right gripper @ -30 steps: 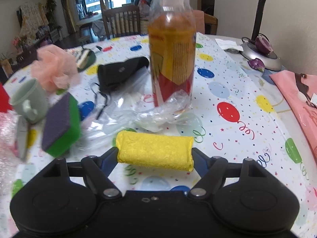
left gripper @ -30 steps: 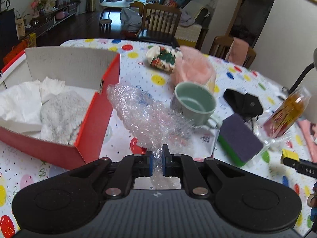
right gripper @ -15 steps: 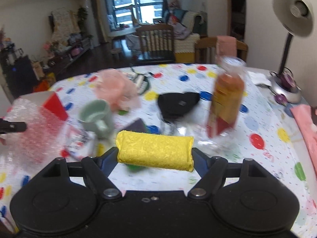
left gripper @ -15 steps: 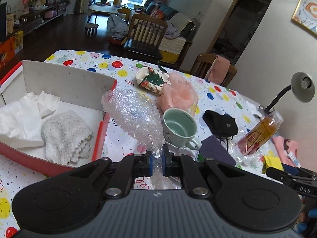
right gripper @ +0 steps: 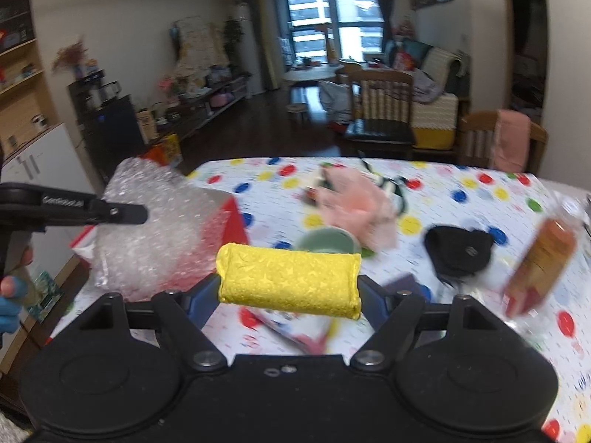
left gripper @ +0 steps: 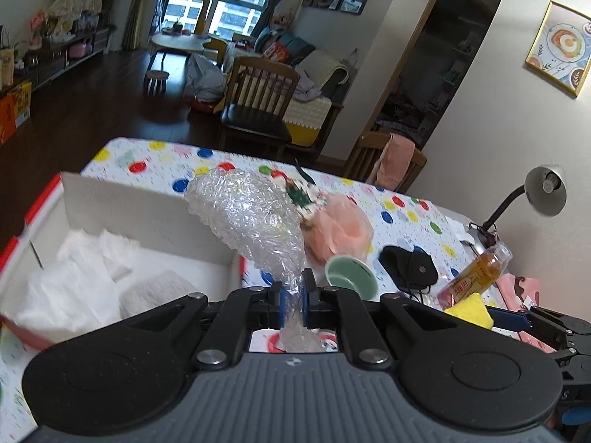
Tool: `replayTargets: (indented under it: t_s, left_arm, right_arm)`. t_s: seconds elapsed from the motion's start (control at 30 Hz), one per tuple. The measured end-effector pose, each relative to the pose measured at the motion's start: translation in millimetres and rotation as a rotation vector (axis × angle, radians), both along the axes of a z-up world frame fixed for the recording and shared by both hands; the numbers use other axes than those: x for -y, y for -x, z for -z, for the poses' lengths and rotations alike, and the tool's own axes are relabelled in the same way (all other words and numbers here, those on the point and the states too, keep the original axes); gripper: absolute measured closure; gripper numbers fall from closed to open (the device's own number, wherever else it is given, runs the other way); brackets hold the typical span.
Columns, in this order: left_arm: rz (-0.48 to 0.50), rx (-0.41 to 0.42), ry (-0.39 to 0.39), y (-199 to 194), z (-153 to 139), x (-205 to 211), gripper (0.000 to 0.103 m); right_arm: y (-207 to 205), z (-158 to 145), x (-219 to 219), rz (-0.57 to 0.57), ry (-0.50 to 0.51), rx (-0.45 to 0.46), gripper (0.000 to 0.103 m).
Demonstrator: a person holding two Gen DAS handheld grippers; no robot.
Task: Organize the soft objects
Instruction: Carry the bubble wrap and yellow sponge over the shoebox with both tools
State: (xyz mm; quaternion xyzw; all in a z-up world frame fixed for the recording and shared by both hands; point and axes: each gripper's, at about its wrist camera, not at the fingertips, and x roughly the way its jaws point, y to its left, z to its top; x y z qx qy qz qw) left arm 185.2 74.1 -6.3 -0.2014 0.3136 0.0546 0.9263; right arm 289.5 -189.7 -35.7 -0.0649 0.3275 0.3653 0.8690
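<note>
At far left a red-edged white cardboard box (left gripper: 147, 214) holds white soft things, the left gripper (left gripper: 291, 295) beside it pinches a clear crumpled bubble-wrap bundle (left gripper: 247, 217) aloft, and rightward the right gripper (right gripper: 288, 288), spread wide, clamps a yellow textured sponge (right gripper: 288, 280) above the dotted tablecloth (right gripper: 461, 184).

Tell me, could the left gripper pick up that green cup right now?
Probably not. The left gripper is already shut on the bubble wrap, which also hangs over the green cup. It would have to drop the wrap first.
</note>
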Motion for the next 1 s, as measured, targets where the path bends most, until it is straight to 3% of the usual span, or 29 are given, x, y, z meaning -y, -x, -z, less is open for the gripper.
replayTargets:
  t_s: [0.53, 1.0]
  left_arm:
    - [-0.056, 0.019, -0.112, 1.4, -10.5, -107.8, 0.095]
    - [-0.047, -0.115, -0.114, -24.5, 49.0, -179.5, 0.095]
  right_arm:
    - [17.2, -4.0, -132.1, -0.148, 0.044, 0.051, 0.025]
    - [10.0, 34.7, -231.7, -0.228, 0.187, 0.058, 0.025]
